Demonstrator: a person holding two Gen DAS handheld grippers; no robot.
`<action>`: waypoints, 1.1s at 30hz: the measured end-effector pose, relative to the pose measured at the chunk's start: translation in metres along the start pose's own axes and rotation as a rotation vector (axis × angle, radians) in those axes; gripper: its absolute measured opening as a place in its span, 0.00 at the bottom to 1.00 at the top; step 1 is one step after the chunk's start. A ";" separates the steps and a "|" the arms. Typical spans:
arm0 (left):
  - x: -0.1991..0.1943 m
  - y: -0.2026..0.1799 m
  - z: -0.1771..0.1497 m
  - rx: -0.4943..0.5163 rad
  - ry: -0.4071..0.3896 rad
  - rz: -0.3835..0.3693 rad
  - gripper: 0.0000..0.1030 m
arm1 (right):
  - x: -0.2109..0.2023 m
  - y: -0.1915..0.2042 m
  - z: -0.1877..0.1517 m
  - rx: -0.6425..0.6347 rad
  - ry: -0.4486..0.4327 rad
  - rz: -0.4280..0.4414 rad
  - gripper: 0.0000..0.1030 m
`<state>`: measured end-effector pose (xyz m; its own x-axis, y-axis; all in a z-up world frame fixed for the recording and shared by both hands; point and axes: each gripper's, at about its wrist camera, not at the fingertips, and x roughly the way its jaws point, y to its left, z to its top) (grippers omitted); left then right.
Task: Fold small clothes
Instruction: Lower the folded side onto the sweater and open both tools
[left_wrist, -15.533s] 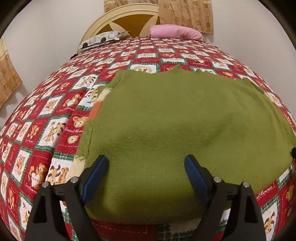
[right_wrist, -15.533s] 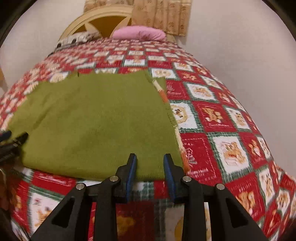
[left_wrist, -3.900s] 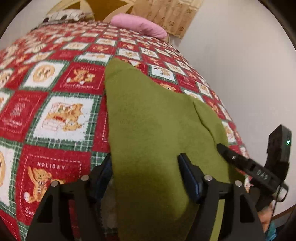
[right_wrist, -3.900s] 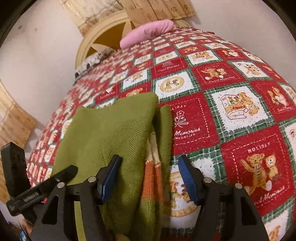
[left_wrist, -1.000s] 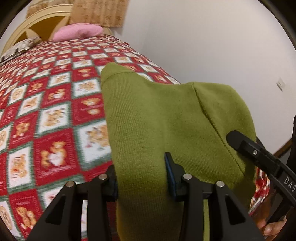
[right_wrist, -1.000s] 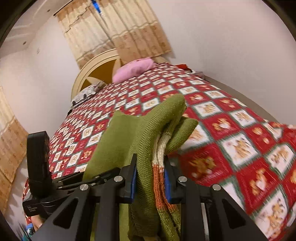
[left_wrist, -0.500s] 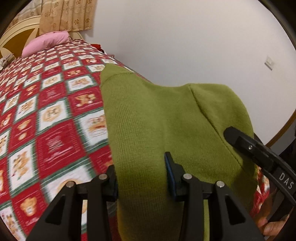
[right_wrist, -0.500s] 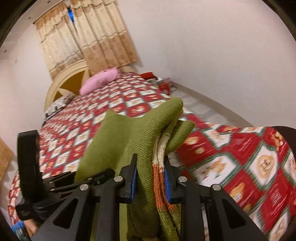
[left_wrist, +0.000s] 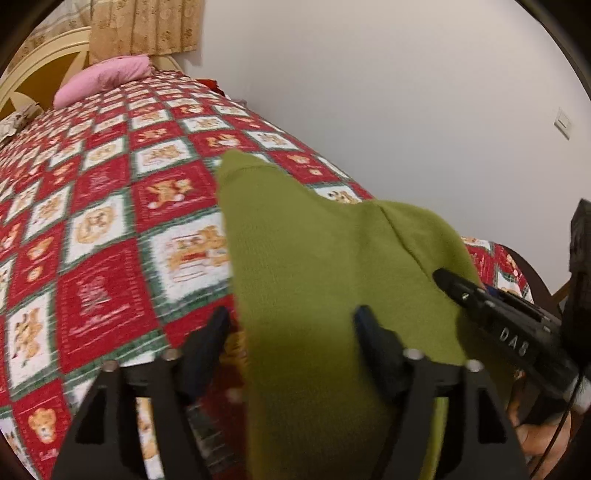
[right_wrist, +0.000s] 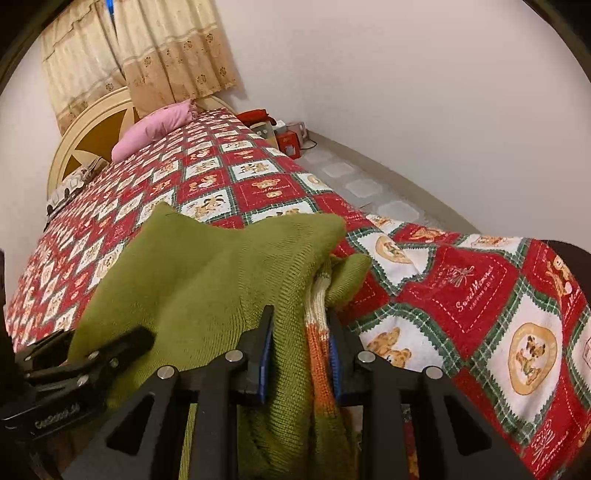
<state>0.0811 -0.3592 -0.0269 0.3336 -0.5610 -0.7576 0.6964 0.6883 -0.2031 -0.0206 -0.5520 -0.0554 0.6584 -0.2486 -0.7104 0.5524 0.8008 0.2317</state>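
Note:
A folded green knit sweater with an orange and cream striped part lies over the near corner of the bed. My left gripper is open, its fingers spread on either side of the sweater's near end. My right gripper is shut on the sweater's bunched edge. The right gripper shows at the right of the left wrist view; the left gripper shows at the lower left of the right wrist view.
The bed has a red and white bear-patterned quilt. A pink pillow and a cream headboard are at the far end. A white wall runs along the right. Small red boxes stand on the floor.
My left gripper has opened its hold on the sweater. Both grippers have come down with the sweater toward the bed's near right corner. The right gripper stays shut.

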 end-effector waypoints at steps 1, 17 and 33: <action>-0.005 0.004 -0.002 -0.008 -0.006 -0.020 0.76 | -0.005 -0.005 -0.001 0.026 -0.006 0.031 0.28; -0.052 0.016 -0.067 -0.030 -0.016 -0.107 0.90 | -0.114 -0.014 -0.089 0.068 -0.060 0.076 0.62; -0.062 -0.025 -0.087 0.093 -0.007 0.005 0.42 | -0.099 0.010 -0.109 0.002 0.013 0.057 0.23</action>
<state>-0.0123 -0.3016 -0.0291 0.3413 -0.5608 -0.7543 0.7503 0.6459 -0.1408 -0.1360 -0.4598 -0.0556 0.6823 -0.1952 -0.7045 0.5149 0.8124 0.2736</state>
